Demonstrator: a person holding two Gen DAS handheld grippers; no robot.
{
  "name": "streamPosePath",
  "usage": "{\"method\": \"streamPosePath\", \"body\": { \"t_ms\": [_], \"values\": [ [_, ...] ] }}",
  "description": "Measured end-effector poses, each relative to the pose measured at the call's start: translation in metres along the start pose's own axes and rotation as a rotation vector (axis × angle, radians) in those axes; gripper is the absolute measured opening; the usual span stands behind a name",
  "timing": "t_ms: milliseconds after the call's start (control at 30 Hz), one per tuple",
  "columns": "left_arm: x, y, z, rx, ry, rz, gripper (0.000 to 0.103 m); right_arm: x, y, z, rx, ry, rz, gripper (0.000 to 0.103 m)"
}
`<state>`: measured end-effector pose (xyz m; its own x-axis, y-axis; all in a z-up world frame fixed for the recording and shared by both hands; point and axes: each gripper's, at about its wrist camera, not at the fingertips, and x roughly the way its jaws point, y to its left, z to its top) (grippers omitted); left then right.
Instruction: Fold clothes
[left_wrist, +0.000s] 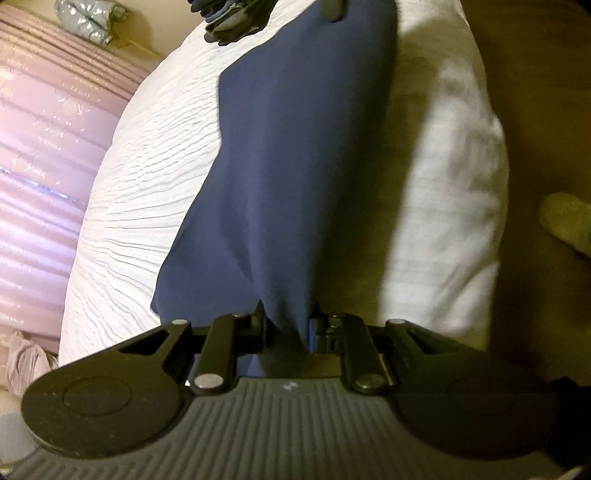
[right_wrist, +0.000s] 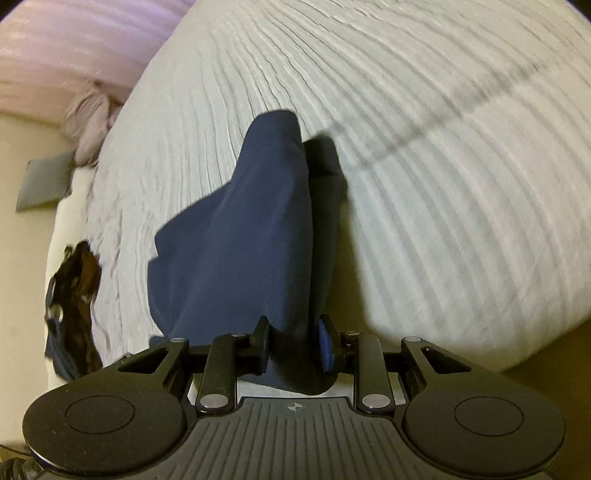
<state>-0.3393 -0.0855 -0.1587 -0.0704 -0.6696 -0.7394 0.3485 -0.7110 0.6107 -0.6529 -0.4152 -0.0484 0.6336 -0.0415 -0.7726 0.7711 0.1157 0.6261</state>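
Both tools are clamped on the same navy garment (left_wrist: 280, 177), which hangs stretched above the white ribbed bedspread (left_wrist: 147, 206). Left tool (left_wrist: 286, 325): jaws drawn in close, a bunched edge of cloth pinched between them; from there the fabric runs away toward 12 o'clock as one long, fairly flat panel, ending near a dark object at the top edge that may be the other tool (too cropped to be sure). Right tool (right_wrist: 293, 343): jaws likewise narrowed on a gathered wad of navy garment (right_wrist: 255, 229), the cloth rising from the grip to a peak toward 12 o'clock and draping down at 9 o'clock. Judgement: gripping two separate edges and keeping them apart holds the cloth taut and off the bed, so it can be laid flat or doubled over cleanly; slack would let it crumple. A dark pile of other clothes (right_wrist: 74, 302) lies at the bed's edge at 9 o'clock in the right view, probably waiting its turn. Pink quilted bedding (left_wrist: 44, 166) sits beyond at 9 o'clock in the left view. Fold looks barely begun.
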Motion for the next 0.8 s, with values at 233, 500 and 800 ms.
{"method": "streamPosePath", "body": {
  "t_ms": [233, 500, 800],
  "values": [
    [0.007, -0.041, 0.059, -0.134, 0.095, 0.069, 0.015, -0.021, -0.049, 0.031, -0.124, 0.052, 0.049, 0.010],
    [0.005, -0.068, 0.026, -0.203, 0.031, 0.199, 0.026, -0.019, -0.076, 0.003, -0.212, -0.021, 0.139, 0.010],
    [0.017, -0.097, -0.015, -0.257, -0.139, 0.366, 0.026, -0.013, -0.107, -0.051, -0.230, -0.281, 0.275, 0.011]
  ]
}}
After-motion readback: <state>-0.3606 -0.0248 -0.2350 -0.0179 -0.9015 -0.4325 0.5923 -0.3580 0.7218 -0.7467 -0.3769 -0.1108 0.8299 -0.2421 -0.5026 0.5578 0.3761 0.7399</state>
